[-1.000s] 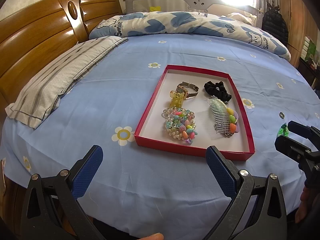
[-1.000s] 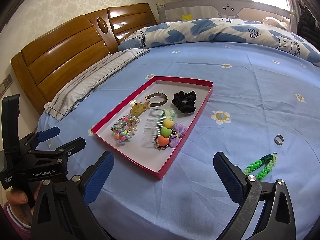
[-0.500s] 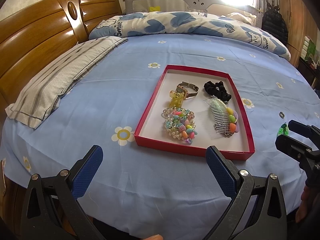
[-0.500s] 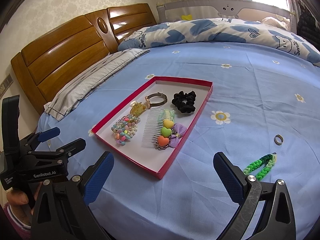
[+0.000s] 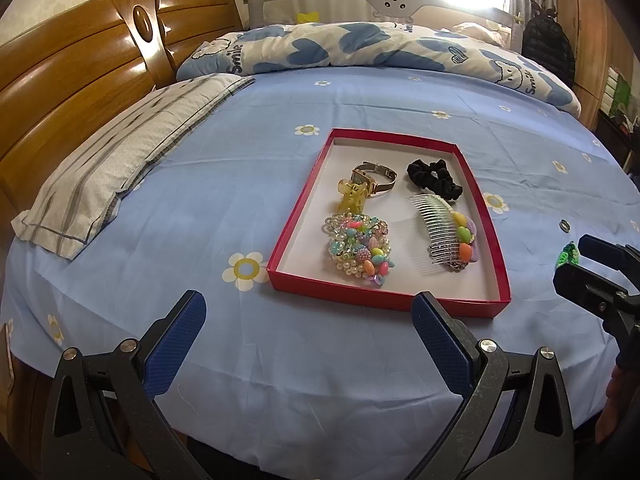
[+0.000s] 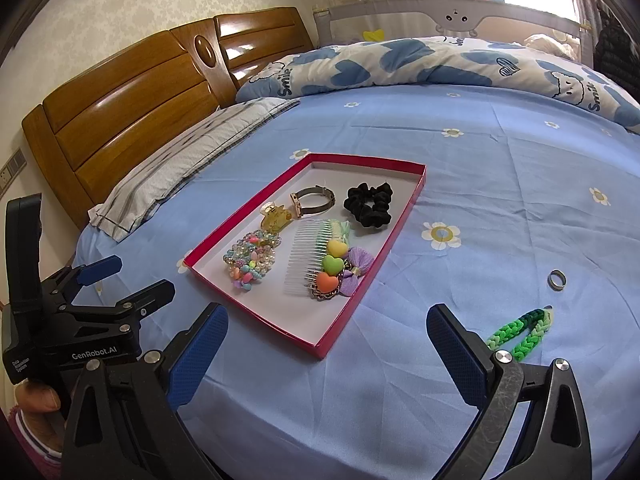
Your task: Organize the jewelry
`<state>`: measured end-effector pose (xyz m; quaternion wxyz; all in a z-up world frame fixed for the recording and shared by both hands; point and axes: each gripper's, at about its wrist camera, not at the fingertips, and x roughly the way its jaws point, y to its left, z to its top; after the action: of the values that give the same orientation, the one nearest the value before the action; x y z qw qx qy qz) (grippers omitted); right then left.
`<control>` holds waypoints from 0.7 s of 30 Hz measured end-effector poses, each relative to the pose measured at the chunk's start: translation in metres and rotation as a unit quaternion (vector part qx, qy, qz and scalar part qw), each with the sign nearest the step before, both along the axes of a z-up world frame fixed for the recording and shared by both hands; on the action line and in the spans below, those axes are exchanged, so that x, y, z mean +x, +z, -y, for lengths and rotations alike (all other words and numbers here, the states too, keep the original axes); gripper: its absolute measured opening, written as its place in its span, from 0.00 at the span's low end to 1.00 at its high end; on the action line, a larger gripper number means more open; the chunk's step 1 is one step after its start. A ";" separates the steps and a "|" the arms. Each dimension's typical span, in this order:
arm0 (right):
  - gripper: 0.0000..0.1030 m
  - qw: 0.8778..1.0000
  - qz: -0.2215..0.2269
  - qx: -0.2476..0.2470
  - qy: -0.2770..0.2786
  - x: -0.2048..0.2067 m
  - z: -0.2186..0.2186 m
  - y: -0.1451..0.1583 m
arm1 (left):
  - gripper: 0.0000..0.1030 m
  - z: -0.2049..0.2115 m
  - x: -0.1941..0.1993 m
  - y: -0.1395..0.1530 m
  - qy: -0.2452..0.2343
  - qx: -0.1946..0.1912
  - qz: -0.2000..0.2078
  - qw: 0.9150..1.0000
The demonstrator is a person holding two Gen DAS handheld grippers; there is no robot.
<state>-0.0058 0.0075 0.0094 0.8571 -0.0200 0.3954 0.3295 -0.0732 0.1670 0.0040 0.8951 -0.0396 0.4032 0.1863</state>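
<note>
Just R of gaping right gripper (image 6: 326, 344): green bracelet (image 6: 520, 330); left gripper (image 5: 310, 334) gaping too.

A bed in a blue flowered sheet (image 6: 480, 184) fills the frame. On it lie a red tray (image 6: 404, 208) at centre, a ring (image 6: 557, 280) and green braided band (image 6: 520, 330) lower right, a striped pillow (image 6: 180, 168) left, and a folded quilt (image 6: 420, 60) across the top.

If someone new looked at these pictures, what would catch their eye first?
Probably the red tray mid-bed, holding a beaded bracelet, a heart-trimmed comb, a black scrunchie and a watch. To its right, a green braided band and a ring lie loose on the blue sheet.
</note>
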 end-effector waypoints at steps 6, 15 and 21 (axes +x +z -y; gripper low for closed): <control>0.98 1.000 0.000 0.000 0.000 0.000 0.000 0.000 | 1.00 -0.001 0.000 0.001 0.003 0.004 0.002 1.000; 0.98 1.000 0.000 0.000 0.000 0.000 0.000 0.000 | 1.00 -0.004 -0.001 0.000 0.002 0.000 0.002 1.000; 0.98 1.000 0.000 0.000 0.000 0.000 0.000 0.001 | 1.00 -0.004 -0.002 0.000 0.002 0.000 0.001 1.000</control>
<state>-0.0056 0.0075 0.0106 0.8570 -0.0200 0.3954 0.3298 -0.0747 0.1710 0.0038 0.8951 -0.0403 0.4024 0.1878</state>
